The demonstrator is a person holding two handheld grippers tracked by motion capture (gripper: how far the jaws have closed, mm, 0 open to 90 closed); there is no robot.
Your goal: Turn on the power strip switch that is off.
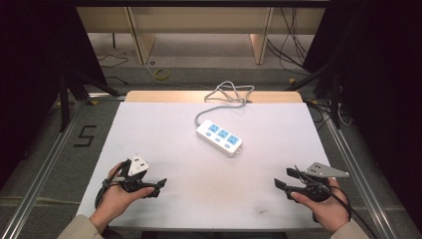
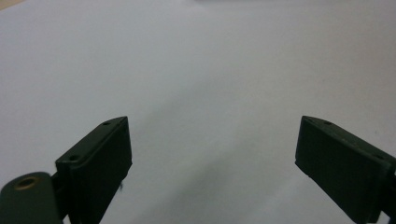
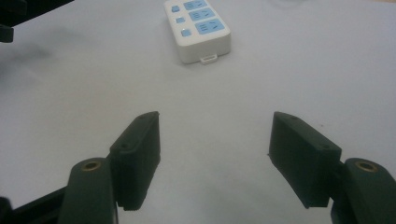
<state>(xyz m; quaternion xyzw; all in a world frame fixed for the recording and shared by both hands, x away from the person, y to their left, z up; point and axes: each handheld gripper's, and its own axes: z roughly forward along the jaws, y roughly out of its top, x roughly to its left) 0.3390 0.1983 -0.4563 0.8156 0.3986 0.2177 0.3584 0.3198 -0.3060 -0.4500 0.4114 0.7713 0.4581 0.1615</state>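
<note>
Now, from left to right across the white table (image 1: 164, 134), I am watching the left gripper (image 1: 160, 186) hovering low over the near-left part of the tabletop, its jaws standing wide apart and pointing toward the middle, with nothing between them; in the left gripper view they are framing bare white surface. I am seeing the person's left hand (image 1: 115, 199) wrapping the handle from below. Farther on, past the centre and toward the far side, the white power strip (image 1: 219, 137) is lying flat and slanted on the table, its three blue sockets facing up and its grey cable (image 1: 226, 94) looping over the far edge. It is sitting well apart from both tongs. At the near right, I am seeing the right gripper (image 1: 279, 186) resting in the right hand (image 1: 326, 209), jaws spread wide and gripping nothing, aiming toward the strip, which is showing ahead in the right gripper view.
</note>
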